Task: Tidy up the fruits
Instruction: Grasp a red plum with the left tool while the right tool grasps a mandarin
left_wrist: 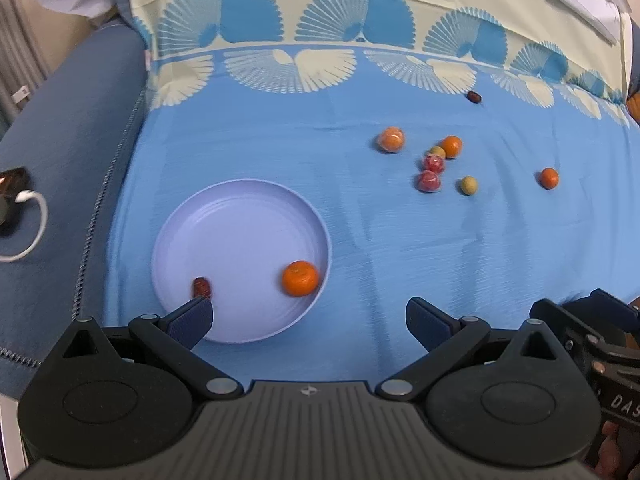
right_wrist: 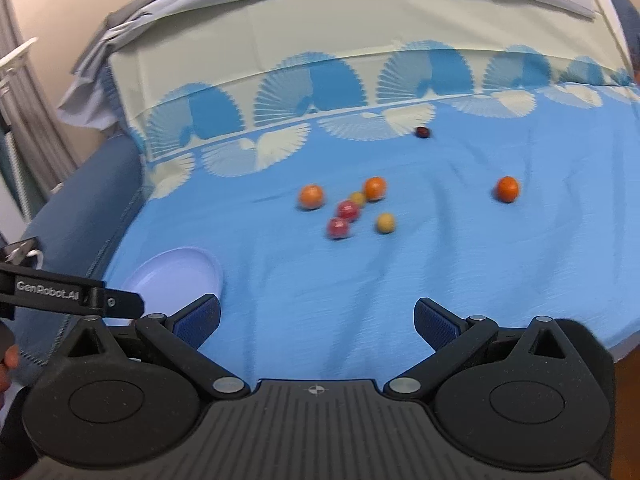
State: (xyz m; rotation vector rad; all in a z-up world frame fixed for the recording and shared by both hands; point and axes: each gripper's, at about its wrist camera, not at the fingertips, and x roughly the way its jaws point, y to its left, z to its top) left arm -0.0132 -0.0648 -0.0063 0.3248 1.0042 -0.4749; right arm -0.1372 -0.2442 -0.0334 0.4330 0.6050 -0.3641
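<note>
A lavender plate [left_wrist: 240, 208] lies on the blue cloth and holds an orange [left_wrist: 300, 278] and a dark red date [left_wrist: 201, 287]. My left gripper [left_wrist: 308, 320] is open and empty above the plate's near right edge. Loose fruit lies further right: an orange [left_wrist: 391, 139], another orange [left_wrist: 452, 146], two red fruits [left_wrist: 429, 181], two yellow-green ones [left_wrist: 468, 185], a lone orange [left_wrist: 549, 178] and a dark date [left_wrist: 474, 97]. My right gripper [right_wrist: 316, 320] is open and empty, well short of the fruit cluster [right_wrist: 348, 210]. The plate [right_wrist: 176, 276] sits at its left.
The blue fan-patterned cloth [left_wrist: 360, 240] covers a sofa seat, with the backrest behind. A blue armrest [left_wrist: 60, 160] on the left carries a white cable [left_wrist: 32, 216]. The left gripper's body [right_wrist: 60, 292] shows at the left of the right wrist view.
</note>
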